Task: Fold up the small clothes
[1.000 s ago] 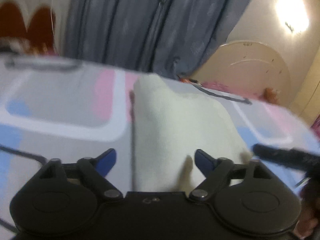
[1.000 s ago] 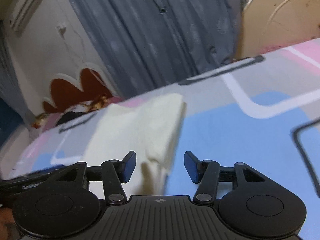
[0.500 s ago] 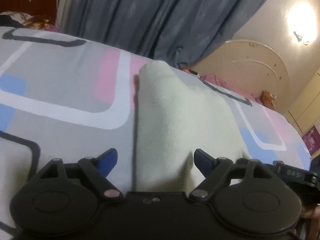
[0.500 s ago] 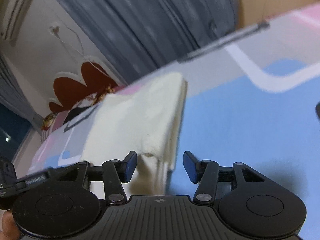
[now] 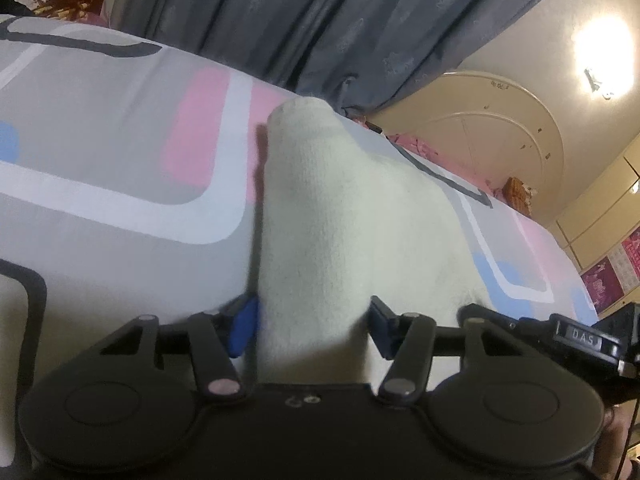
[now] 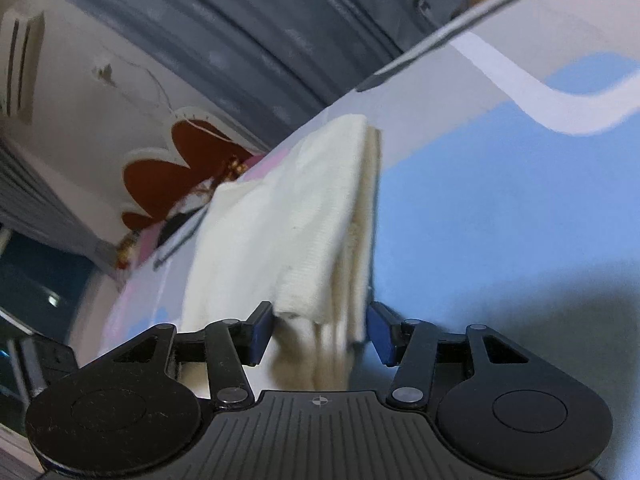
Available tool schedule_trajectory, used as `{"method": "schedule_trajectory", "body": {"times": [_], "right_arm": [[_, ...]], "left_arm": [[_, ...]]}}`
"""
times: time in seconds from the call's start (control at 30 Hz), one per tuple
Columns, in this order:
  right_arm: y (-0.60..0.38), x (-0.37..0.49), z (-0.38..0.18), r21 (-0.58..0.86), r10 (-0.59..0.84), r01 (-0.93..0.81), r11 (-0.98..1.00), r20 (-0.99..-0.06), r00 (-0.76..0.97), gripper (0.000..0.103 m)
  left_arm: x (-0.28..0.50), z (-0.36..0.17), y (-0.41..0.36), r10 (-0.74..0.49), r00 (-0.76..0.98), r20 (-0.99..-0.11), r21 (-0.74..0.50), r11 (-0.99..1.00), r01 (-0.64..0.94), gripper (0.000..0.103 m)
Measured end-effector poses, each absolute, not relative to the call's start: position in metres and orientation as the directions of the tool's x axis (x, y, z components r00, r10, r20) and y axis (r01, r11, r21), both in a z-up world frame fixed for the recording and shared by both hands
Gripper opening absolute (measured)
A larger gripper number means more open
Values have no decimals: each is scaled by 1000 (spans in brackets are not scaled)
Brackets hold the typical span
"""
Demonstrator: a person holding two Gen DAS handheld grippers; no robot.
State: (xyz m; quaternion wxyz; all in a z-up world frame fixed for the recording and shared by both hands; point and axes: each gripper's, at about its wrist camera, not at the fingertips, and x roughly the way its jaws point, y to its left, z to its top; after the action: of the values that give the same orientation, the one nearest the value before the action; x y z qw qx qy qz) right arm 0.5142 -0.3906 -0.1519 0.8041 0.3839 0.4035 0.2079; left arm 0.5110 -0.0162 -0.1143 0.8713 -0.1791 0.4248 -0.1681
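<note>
A cream folded garment (image 5: 340, 216) lies on a patterned bedsheet (image 5: 100, 152); it also shows in the right wrist view (image 6: 296, 216) with several layered edges. My left gripper (image 5: 310, 326) is open, its blue-padded jaws on either side of the garment's near left edge. My right gripper (image 6: 320, 330) is open, its jaws on either side of the garment's near right corner, where the layers stack. Neither has closed on the cloth. The right gripper's body shows at the right of the left wrist view (image 5: 580, 338).
Grey-blue curtains (image 5: 320, 20) hang behind the bed. A cream arched headboard (image 5: 492, 132) stands at the right, under a wall lamp (image 5: 604, 60). A red scalloped headboard (image 6: 168, 172) and pillows are at the far left. The sheet has blue, pink and grey blocks (image 6: 500, 200).
Both grippers have dropped and moved forward onto the garment's near edge. Their jaws have narrowed and now bracket the cloth, where before they stood wider and further back.
</note>
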Motion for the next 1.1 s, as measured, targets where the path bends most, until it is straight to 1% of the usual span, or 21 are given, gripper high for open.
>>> {"method": "schedule_trajectory", "body": {"times": [0.1,0.2,0.27,0.3,0.33,0.4,0.5,0.57,0.67,0.8,0.9,1.1], "right_arm": [[-390,523,-153,794,653,-23,607,-482,584,52],[-374,529,-146,751,627,-52,658,-508,590,52],[-366,529,-142,712,603,-72,699,-531,596,45],[-364,528,-142,700,595,-80,710,-536,599,42],[-363,527,-142,693,590,-84,716,-537,603,40],[-363,523,-142,685,581,-83,724,-539,609,39],[-359,518,-140,656,558,-90,749,-553,618,37],[-352,515,-136,622,537,-103,776,-565,626,36],[-340,509,-130,559,495,-121,820,-587,640,34],[-327,501,-122,481,440,-134,867,-610,659,30],[-317,498,-115,455,418,-135,880,-609,674,29],[-284,485,-90,387,386,-169,907,-597,703,28]], "left_arm": [[513,-114,-23,-433,587,-684,-437,888,145,65],[514,-111,-30,-412,586,-698,-411,900,143,70],[515,-110,-34,-399,584,-707,-400,907,135,72],[516,-110,-35,-395,582,-711,-395,909,135,71],[515,-109,-38,-387,582,-715,-385,913,134,71],[515,-106,-42,-367,583,-724,-358,924,138,61],[514,-101,-46,-352,591,-726,-331,932,148,50],[512,-98,-49,-339,600,-725,-304,939,163,46],[509,-97,-53,-329,614,-717,-274,944,185,42],[504,-93,-48,-346,626,-699,-282,938,204,37],[500,-87,-37,-382,628,-678,-318,923,218,35],[491,-68,-19,-397,645,-653,-317,917,244,34]]}}
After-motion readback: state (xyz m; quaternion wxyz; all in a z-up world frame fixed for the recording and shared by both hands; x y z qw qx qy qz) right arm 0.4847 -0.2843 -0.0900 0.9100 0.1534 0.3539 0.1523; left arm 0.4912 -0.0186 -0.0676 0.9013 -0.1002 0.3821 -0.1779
